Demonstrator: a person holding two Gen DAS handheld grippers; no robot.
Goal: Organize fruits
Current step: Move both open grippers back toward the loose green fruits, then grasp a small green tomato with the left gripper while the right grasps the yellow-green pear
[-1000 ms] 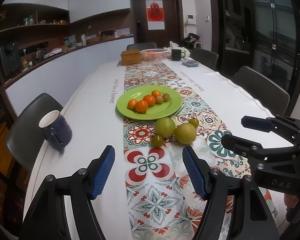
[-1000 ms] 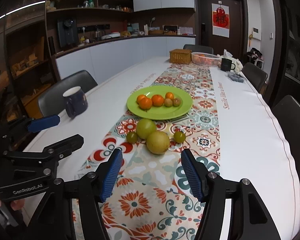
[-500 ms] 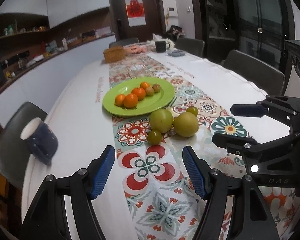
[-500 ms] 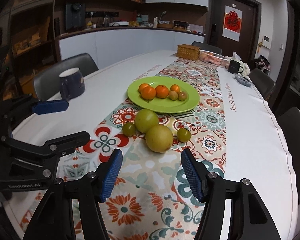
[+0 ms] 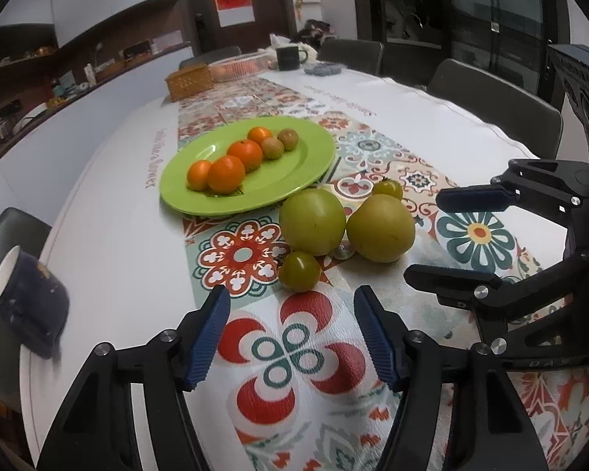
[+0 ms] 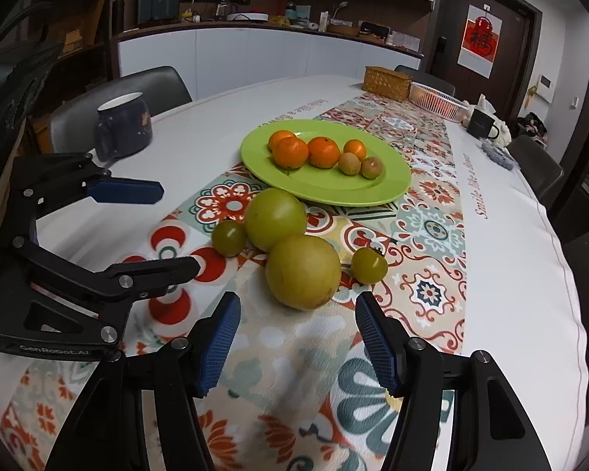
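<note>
Ahead of the left gripper (image 5: 290, 327), four tangerines (image 5: 225, 174) and two small brown fruits (image 5: 273, 147) lie on one green plate (image 5: 310, 165). Nearer its fingertips lie two large green fruits (image 5: 312, 221) and two small green ones (image 5: 299, 271). Left of it stands one dark mug (image 5: 27, 302); far beyond are another mug (image 5: 288, 55), one wicker box (image 5: 190, 81) and one white basket (image 5: 237, 66).

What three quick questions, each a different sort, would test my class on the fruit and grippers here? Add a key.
1. How many fruits lie on the plate?
2. True or false: the right gripper grips a green fruit.
3. Which fruit lies nearest ahead of the left gripper: A an orange, B the small green fruit, C a brown fruit?

Key: 1. Six. 2. False; it holds nothing. 3. B.
</note>
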